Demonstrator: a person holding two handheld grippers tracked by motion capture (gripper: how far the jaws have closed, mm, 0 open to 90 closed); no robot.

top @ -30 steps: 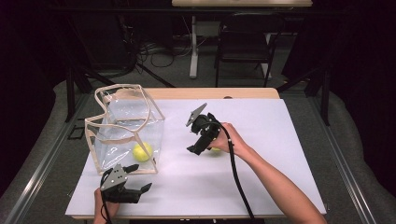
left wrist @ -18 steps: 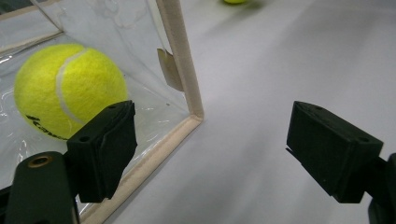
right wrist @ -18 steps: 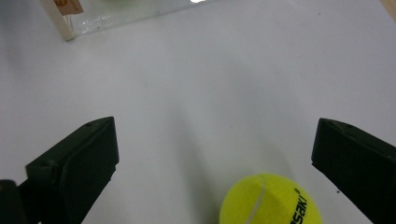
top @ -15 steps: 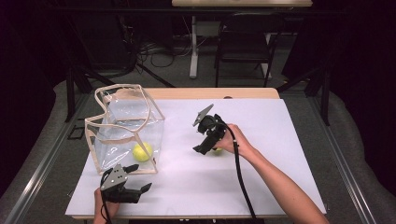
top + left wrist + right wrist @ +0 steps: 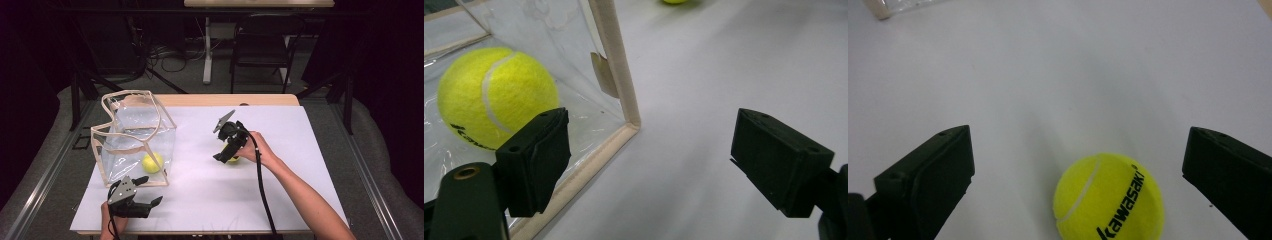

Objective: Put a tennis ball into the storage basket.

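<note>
A yellow tennis ball (image 5: 1108, 197) lies on the white table sheet, low between the wide-apart jaws of my right gripper (image 5: 1080, 160), which touch nothing. In the high view the right gripper (image 5: 226, 154) tilts down over that ball (image 5: 233, 159) at mid-table. A second tennis ball (image 5: 152, 162) rests inside a clear container with beige trim (image 5: 162, 117) at the left. My left gripper (image 5: 152, 190) stands open near the front edge, just before the container. Its own view has the open left gripper (image 5: 651, 145), the enclosed ball (image 5: 496, 97) behind the clear wall, and the container's corner trim (image 5: 616, 75).
The white sheet (image 5: 300, 130) covers most of the wooden table. A corner of the container (image 5: 883, 10) shows far off in the right gripper view. A chair (image 5: 262, 50), a table leg and cables stand on the floor beyond the table.
My right gripper has shifted a little to the right and sits closer over the loose ball. The left gripper and the container have not moved.
</note>
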